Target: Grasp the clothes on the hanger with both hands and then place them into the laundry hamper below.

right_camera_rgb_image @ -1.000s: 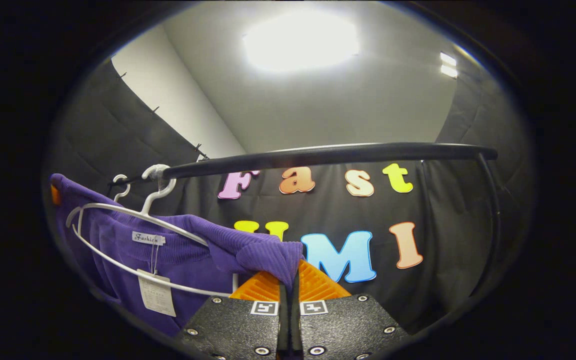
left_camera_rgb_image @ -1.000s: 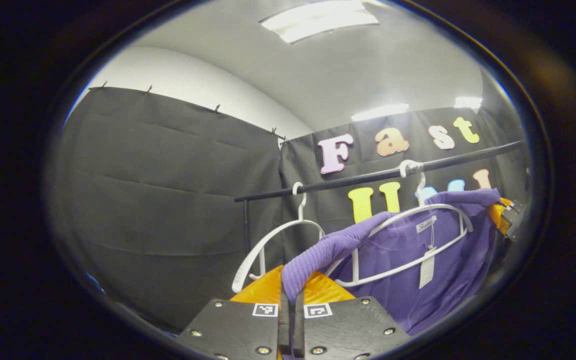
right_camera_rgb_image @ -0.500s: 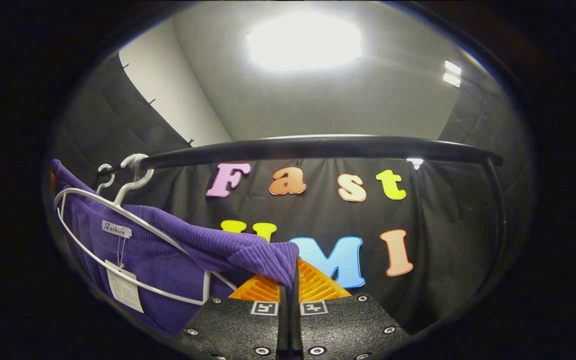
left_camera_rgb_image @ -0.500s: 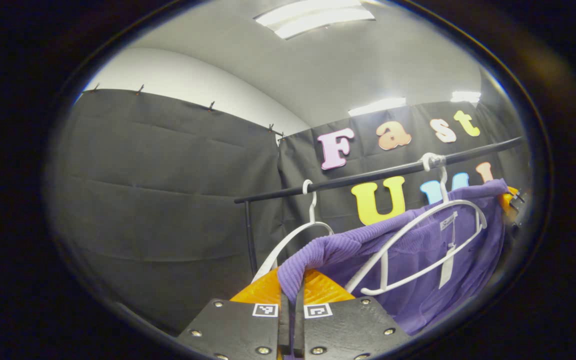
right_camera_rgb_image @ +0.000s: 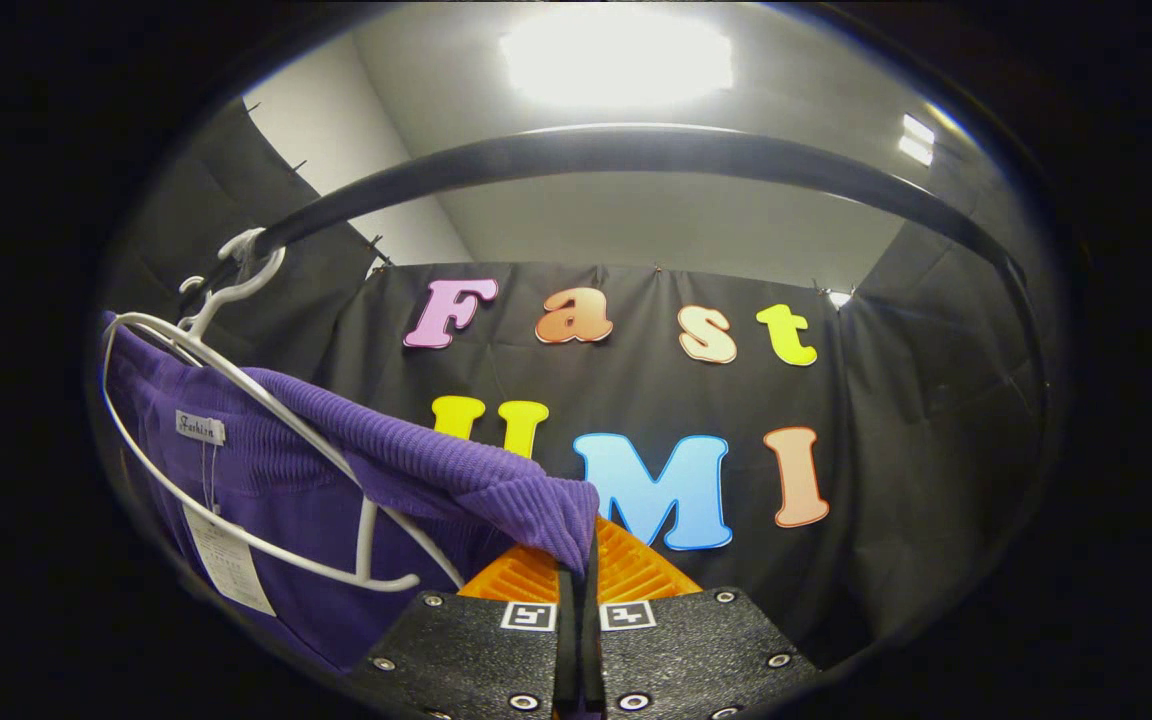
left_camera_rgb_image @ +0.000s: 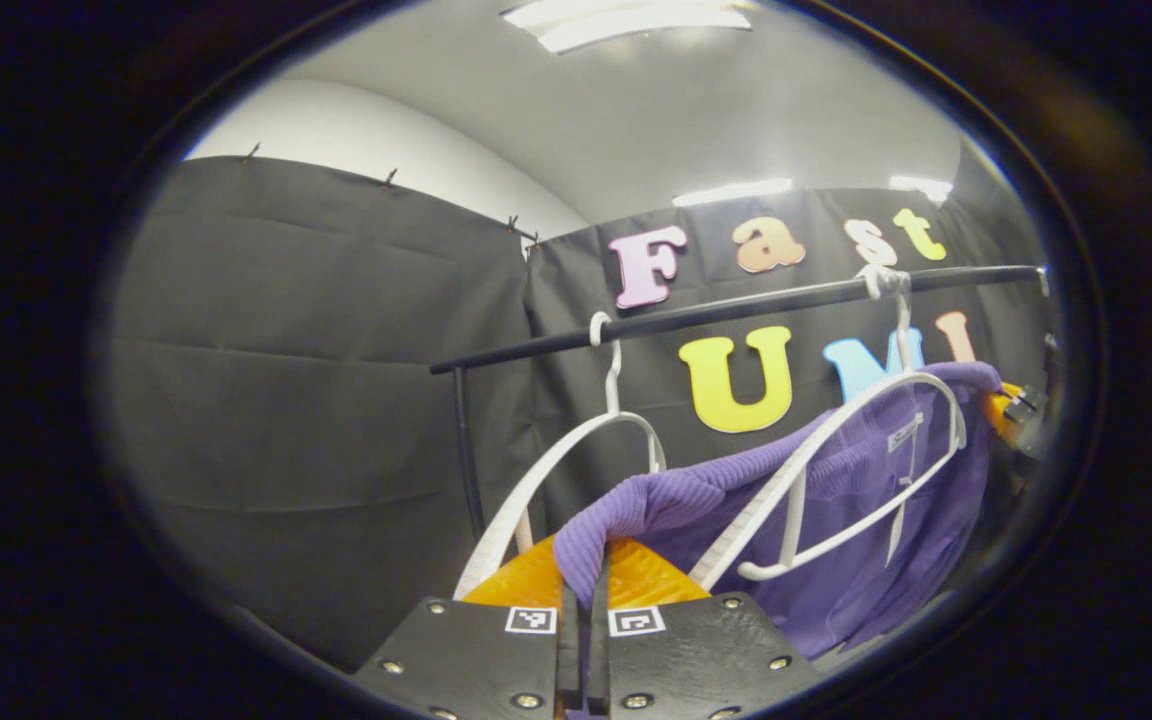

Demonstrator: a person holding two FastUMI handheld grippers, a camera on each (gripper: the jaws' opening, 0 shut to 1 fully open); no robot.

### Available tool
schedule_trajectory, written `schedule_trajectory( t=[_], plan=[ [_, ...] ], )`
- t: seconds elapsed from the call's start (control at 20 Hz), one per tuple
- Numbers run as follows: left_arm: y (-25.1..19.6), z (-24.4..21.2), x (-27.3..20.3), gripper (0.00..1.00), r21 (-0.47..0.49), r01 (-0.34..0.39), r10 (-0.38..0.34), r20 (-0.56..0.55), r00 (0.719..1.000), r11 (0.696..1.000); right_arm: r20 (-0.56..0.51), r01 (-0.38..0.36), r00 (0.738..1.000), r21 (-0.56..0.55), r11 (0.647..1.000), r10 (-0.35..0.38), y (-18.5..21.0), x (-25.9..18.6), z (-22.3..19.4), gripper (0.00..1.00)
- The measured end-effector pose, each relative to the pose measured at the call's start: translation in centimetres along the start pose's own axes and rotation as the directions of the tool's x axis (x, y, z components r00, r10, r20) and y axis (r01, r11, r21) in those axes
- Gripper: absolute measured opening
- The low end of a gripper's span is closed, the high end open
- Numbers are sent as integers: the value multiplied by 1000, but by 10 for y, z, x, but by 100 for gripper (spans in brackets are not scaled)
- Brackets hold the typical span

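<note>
Purple sweater front and centre, and it's off the shoulders of its white hanger, slung between two grips below the black rail. Left gripper has its fingers pressed together on one ribbed shoulder fold, cloth bunched right over the tips. In the right gripper view, same story: right gripper is clamped tight on the other shoulder of the sweater, with the hanger hooked on the rail curving overhead. A paper tag dangles from the neck label.

Round the room now: black cloth walls pinned along the top, a white wall above, grey ceiling with bright light panels. A second white hanger, bare, hangs further along the rail beside the upright post. Far edge of the left gripper view, the other gripper's tip touches the sweater's distant shoulder.
</note>
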State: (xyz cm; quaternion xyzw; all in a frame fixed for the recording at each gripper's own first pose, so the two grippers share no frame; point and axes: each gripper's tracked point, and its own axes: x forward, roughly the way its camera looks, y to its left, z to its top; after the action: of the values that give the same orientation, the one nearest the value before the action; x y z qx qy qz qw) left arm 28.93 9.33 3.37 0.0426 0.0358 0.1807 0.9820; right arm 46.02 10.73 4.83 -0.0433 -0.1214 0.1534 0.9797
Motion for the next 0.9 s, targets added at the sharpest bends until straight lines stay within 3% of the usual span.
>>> schedule_trajectory(
  t=[0.1, 0.5, 0.6, 0.8, 0.9],
  plan=[
    [0, -10, -3, 8, 0, 12, -12, -13, 1000, 1000, -37, -8, 999, 25, 1000, 9, 5, 2, -11, 1],
    [-2, -35, -5, 8, -46, 38, -42, -72, 997, 998, -183, 16, 983, 90, 996, 1, 12, 25, -62, 2],
    [-11, -44, -4, 4, -74, 56, -62, -86, 994, 996, -250, 28, 968, 166, 986, 15, 13, 20, -82, 2],
    [-15, -61, -11, 0, -60, 50, -56, -102, 993, 997, -291, 8, 956, 138, 990, 32, 10, 0, -111, 2],
    [-12, -71, -30, 4, -64, 49, -56, -120, 991, 997, -315, 10, 948, 149, 989, 38, 12, -21, -117, 2]
  ],
)
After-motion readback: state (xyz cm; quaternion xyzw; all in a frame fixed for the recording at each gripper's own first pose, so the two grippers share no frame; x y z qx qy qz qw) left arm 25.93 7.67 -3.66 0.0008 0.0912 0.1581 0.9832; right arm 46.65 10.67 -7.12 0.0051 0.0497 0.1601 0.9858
